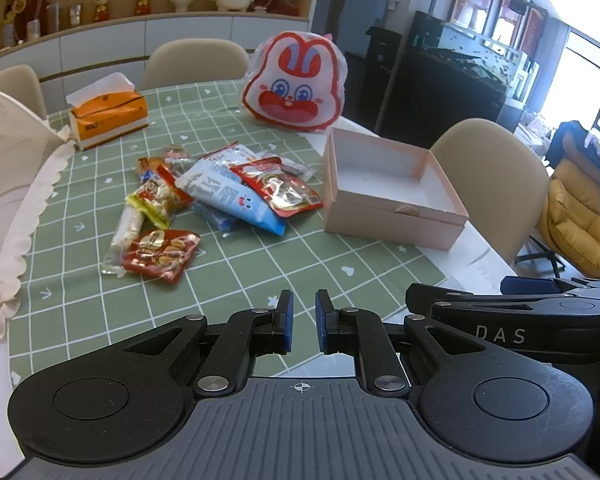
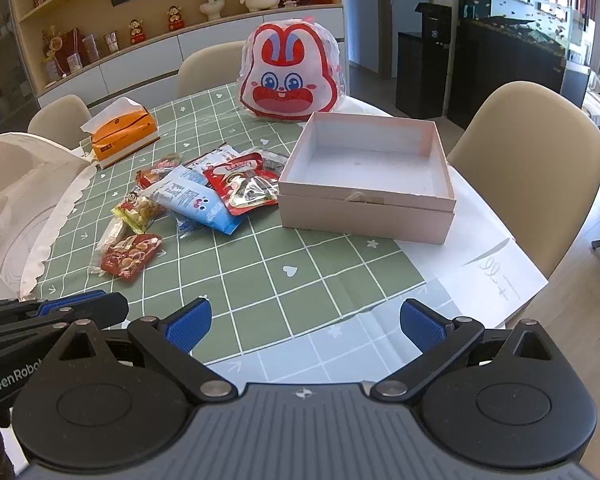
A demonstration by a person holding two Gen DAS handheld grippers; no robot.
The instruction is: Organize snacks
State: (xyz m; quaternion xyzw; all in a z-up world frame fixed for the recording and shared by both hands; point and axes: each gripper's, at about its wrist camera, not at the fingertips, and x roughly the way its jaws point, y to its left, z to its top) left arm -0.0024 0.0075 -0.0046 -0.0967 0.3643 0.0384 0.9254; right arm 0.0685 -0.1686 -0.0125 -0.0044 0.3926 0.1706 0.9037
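Nothing packed yet: left tool (image 1: 303, 322) narrow and empty, right tool (image 2: 305, 325) wide; next, grasp a snack packet (image 2: 129, 257) for the empty box (image 2: 364, 216).

One open pink box (image 2: 366, 216), one orange tissue box (image 2: 124, 136) and one rabbit-faced bag (image 2: 290, 80) sat on the counter (image 2: 300, 280) beside a loose pile of snack packets (image 2: 188, 200), of which about eight could be made out; overlaps hid the exact number. Three beige chairs (image 2: 528, 152) ringed it.
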